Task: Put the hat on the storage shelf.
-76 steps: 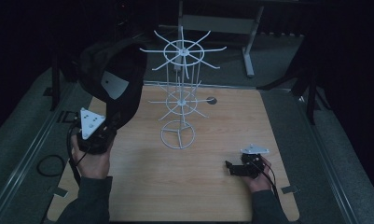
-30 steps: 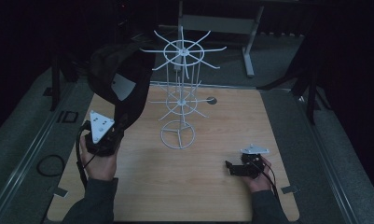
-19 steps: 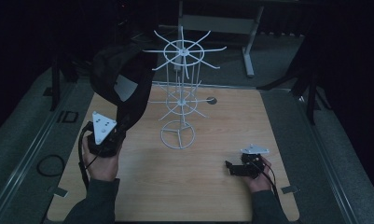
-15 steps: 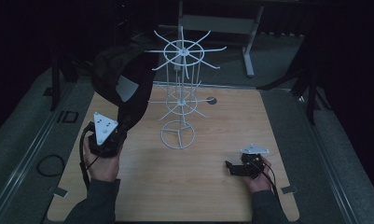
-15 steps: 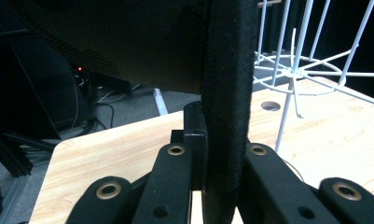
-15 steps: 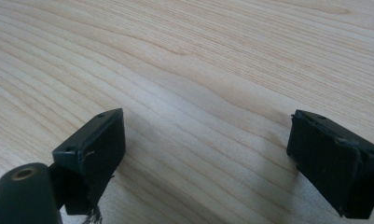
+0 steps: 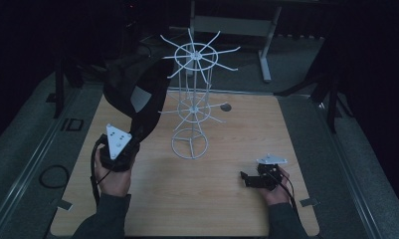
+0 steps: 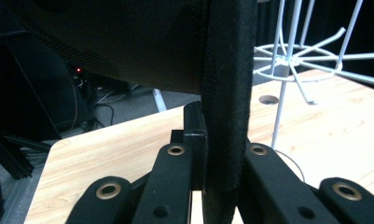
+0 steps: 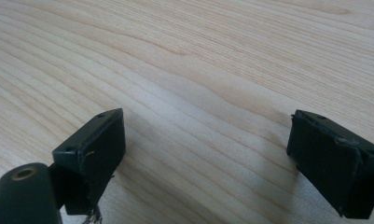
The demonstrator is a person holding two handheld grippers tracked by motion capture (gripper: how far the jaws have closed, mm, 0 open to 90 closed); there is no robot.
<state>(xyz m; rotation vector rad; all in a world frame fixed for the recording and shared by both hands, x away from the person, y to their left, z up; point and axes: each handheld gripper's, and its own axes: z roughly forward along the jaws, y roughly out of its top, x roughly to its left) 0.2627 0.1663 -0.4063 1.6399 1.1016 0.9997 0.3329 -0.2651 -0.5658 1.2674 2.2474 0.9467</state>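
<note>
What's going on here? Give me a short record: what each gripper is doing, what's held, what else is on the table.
left gripper: shut on the cap's brim
cap: black, lifted off the table, beside the rack's upper arms
right gripper: open, nothing between its jaws, low over the table
rack: white wire, upright, two tiers of arms, ring base
table: light wood, a small round hole behind the rack

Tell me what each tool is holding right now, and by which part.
The left tool is shut on the black cap, pinching the edge of its brim. The right tool is open above the table, holding nothing.
</note>
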